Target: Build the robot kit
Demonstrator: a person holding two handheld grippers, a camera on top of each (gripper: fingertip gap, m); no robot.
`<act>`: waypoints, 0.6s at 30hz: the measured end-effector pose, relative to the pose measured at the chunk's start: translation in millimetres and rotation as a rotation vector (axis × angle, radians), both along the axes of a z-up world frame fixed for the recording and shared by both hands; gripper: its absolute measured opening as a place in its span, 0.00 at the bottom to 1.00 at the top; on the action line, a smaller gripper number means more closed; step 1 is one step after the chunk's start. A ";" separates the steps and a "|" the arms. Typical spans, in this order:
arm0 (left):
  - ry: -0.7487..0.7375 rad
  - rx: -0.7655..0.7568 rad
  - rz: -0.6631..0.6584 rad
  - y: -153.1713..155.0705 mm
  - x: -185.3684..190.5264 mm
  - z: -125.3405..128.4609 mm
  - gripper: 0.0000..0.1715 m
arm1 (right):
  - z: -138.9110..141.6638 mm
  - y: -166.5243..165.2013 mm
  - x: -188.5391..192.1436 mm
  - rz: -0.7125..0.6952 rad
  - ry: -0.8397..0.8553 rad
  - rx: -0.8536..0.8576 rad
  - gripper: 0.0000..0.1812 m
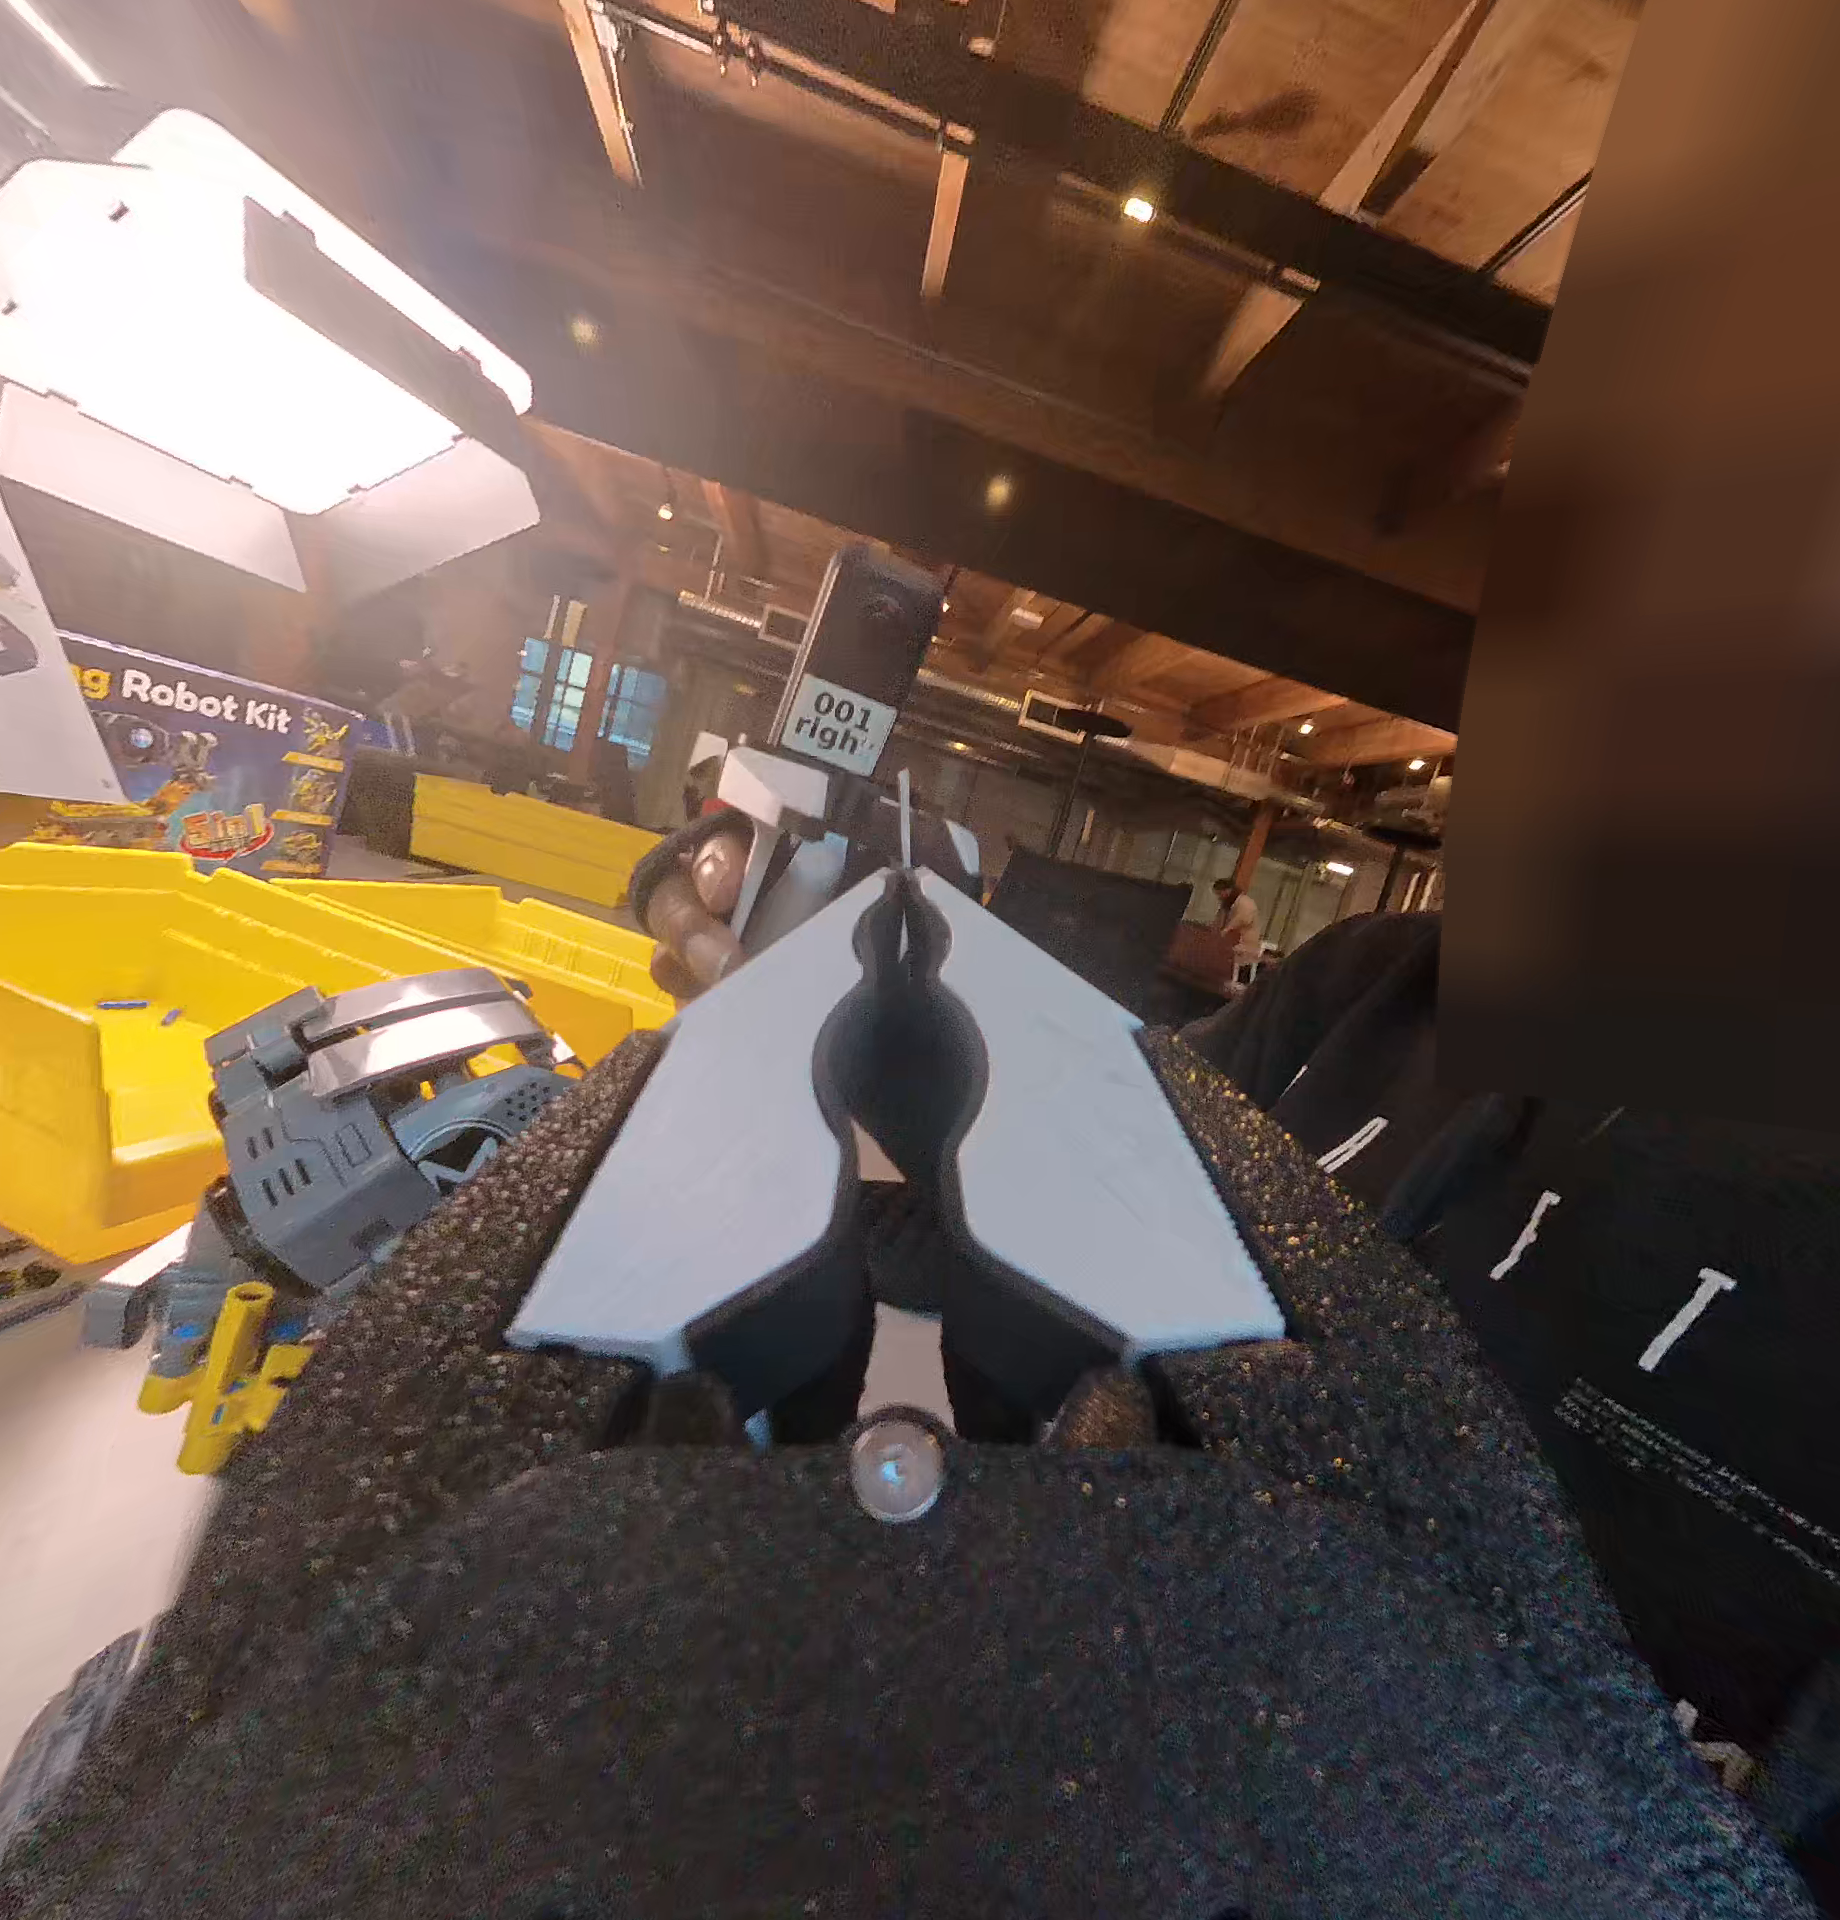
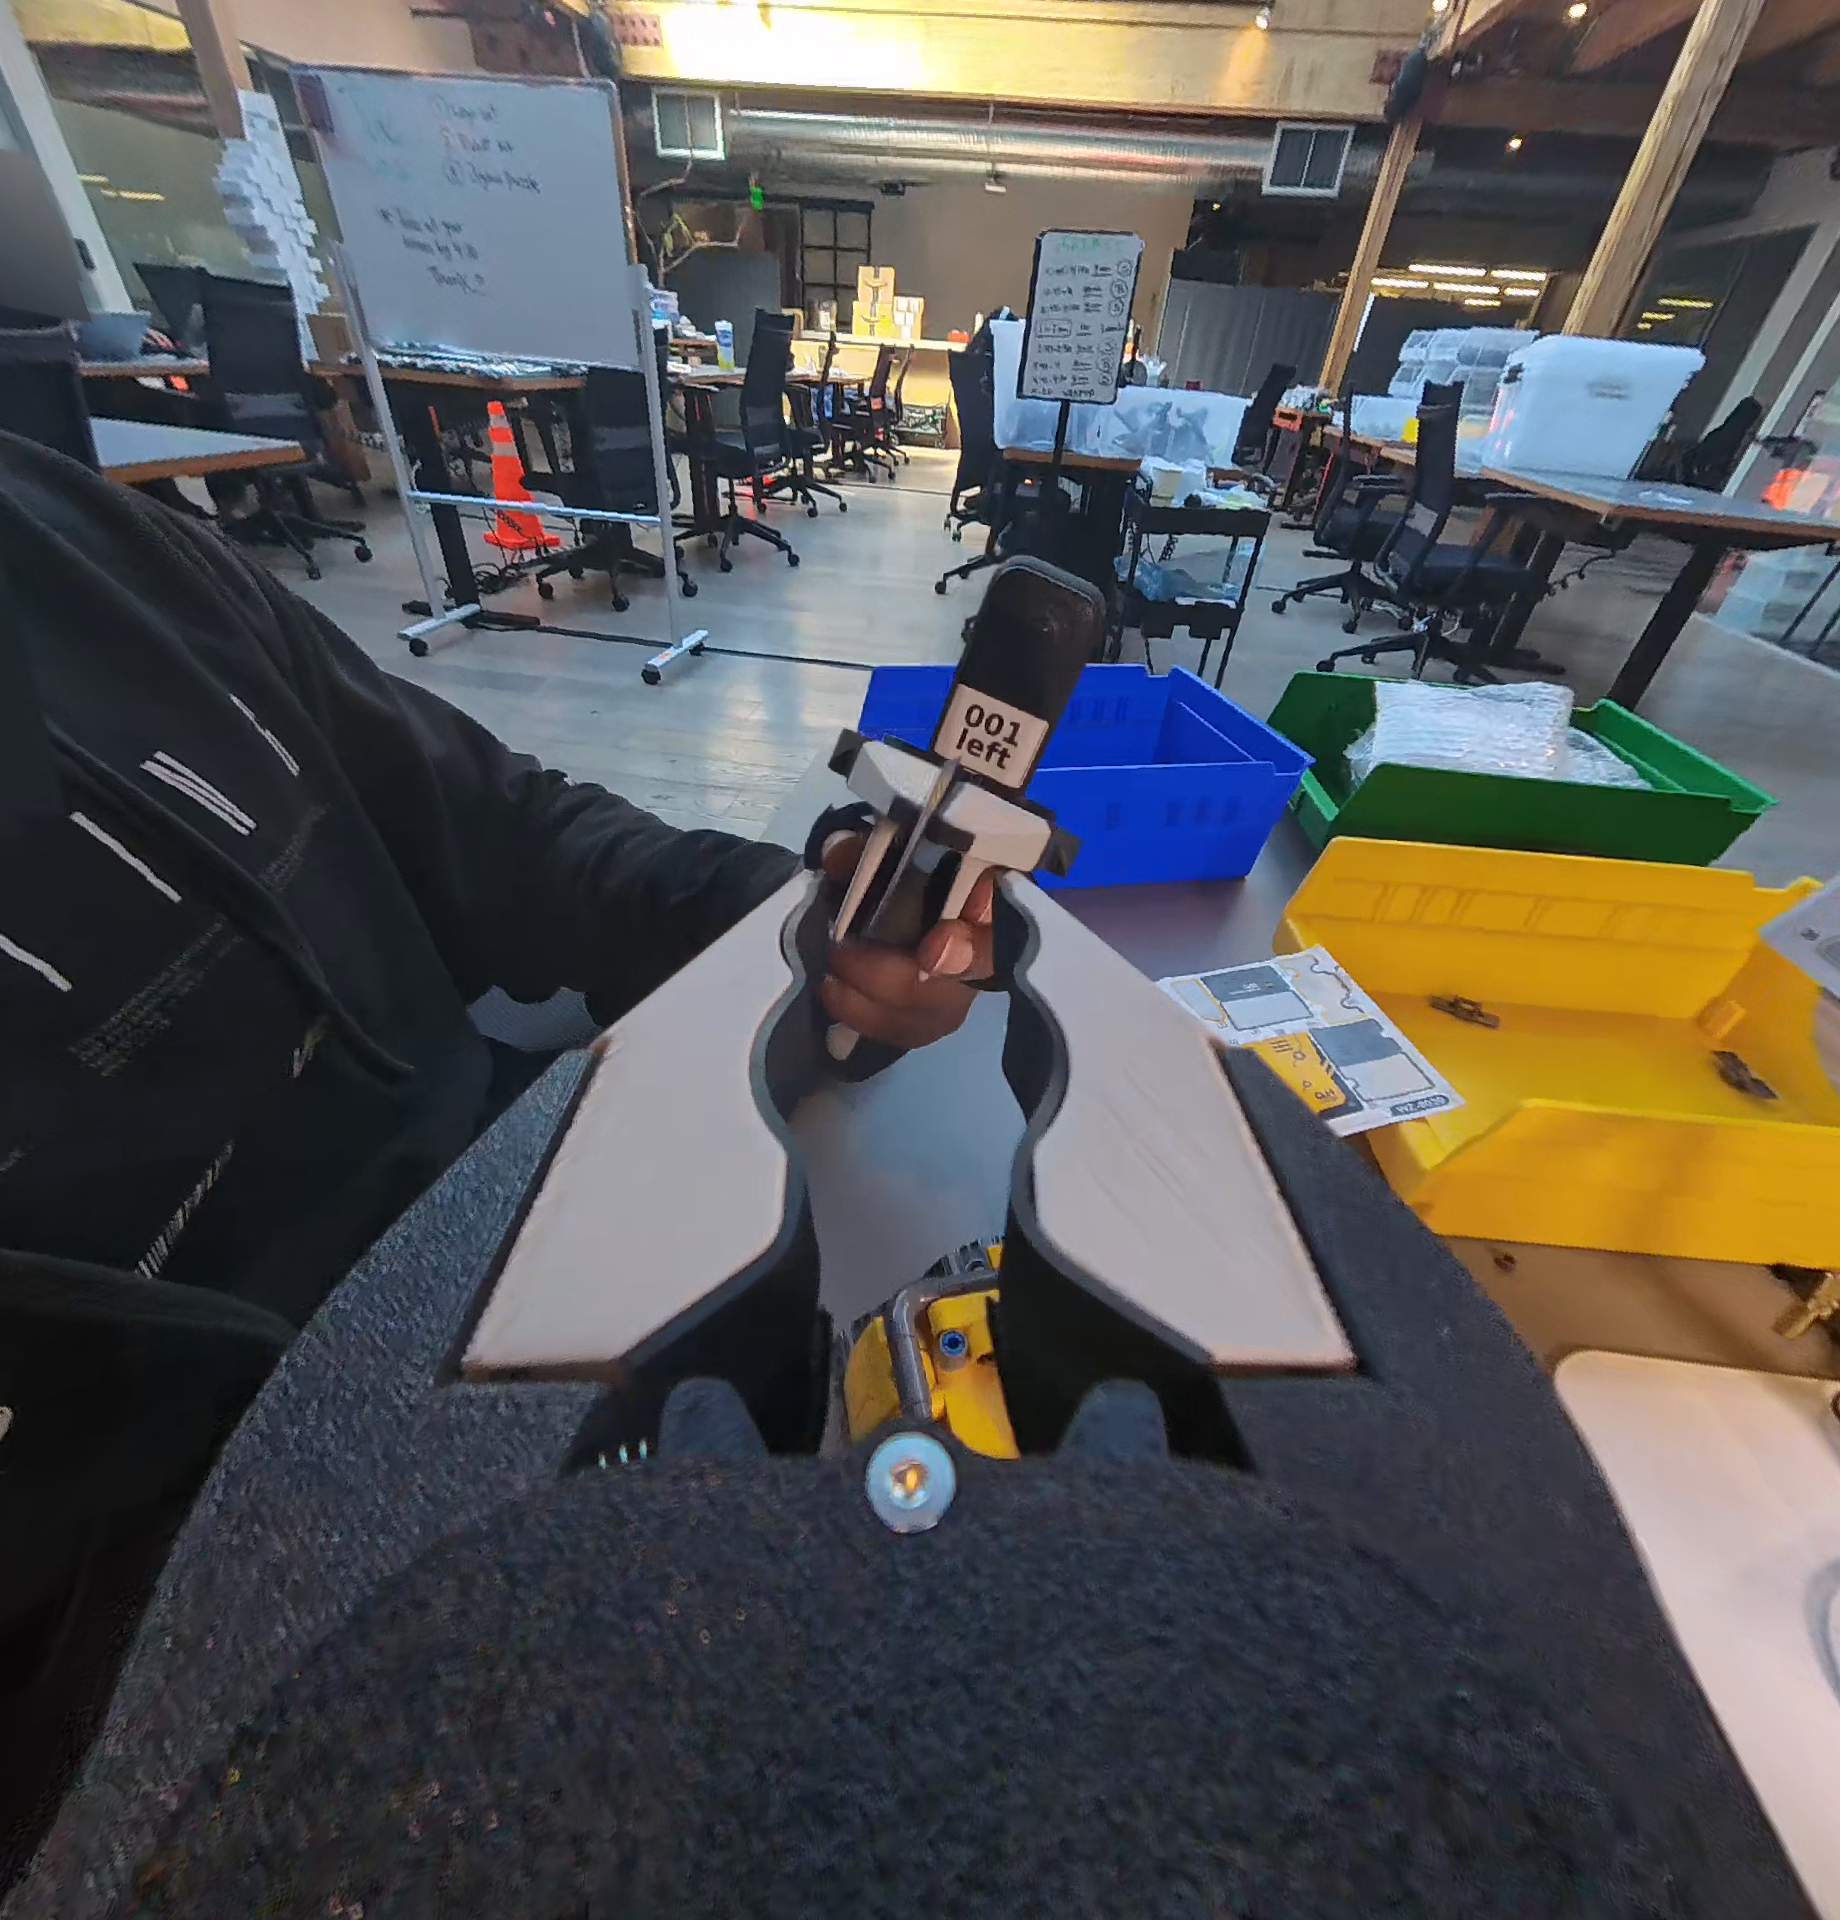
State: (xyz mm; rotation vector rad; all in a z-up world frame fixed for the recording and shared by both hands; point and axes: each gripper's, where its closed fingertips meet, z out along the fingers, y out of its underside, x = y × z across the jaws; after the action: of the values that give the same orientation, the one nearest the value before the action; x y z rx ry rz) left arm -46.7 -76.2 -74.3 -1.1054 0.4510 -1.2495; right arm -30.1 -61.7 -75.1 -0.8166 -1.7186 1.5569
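My left gripper [image 1: 902, 883] is shut on a thin pale strip [image 1: 905, 821] that sticks up past its tips. It points at the right gripper's black body [image 1: 864, 644], which a hand [image 1: 698, 894] holds just behind. My right gripper [image 2: 900, 914] is open and empty. The left gripper [image 2: 926, 862], held in a hand [image 2: 895, 997], shows through its gap. A yellow toy robot part [image 2: 937, 1361] lies below its fingers. A grey toy robot piece [image 1: 355, 1122] sits to the left of my left gripper.
A yellow tray [image 1: 116, 1039] and a robot kit box [image 1: 220, 758] lie to the left. The right wrist view shows a yellow tray [image 2: 1518, 1195], an instruction sheet [image 2: 1311, 1039], a blue bin [image 2: 1155, 769] and a green bin [image 2: 1518, 800]. A person's black sleeve [image 2: 272, 935] fills the left. Left and right tips are no more than a few centimetres apart. About 10 centimetres separates my right fingertips from the grey toy robot piece [image 1: 355, 1122].
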 end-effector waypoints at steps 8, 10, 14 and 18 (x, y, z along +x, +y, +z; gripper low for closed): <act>-0.095 -0.009 -0.002 3.7 -8.5 1.9 0.00 | -16.0 -13.5 -23.5 -0.101 0.054 0.126 0.06; -0.101 -0.011 0.012 5.3 -11.7 1.8 0.00 | -12.6 -10.8 -25.2 -0.130 0.072 0.119 0.03; -0.095 -0.016 0.033 8.2 -13.3 0.2 0.00 | -8.4 -2.9 -25.9 -0.178 0.090 0.119 0.00; -0.079 -0.056 0.107 19.3 -18.0 -4.7 0.00 | -8.5 3.1 -27.9 -0.222 0.086 0.144 0.00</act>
State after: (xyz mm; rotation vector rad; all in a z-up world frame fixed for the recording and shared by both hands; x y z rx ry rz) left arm -64.7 -56.9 -79.1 -1.1084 0.2950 -1.2128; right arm -58.0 -58.6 -83.5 -0.8242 -1.5982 1.2868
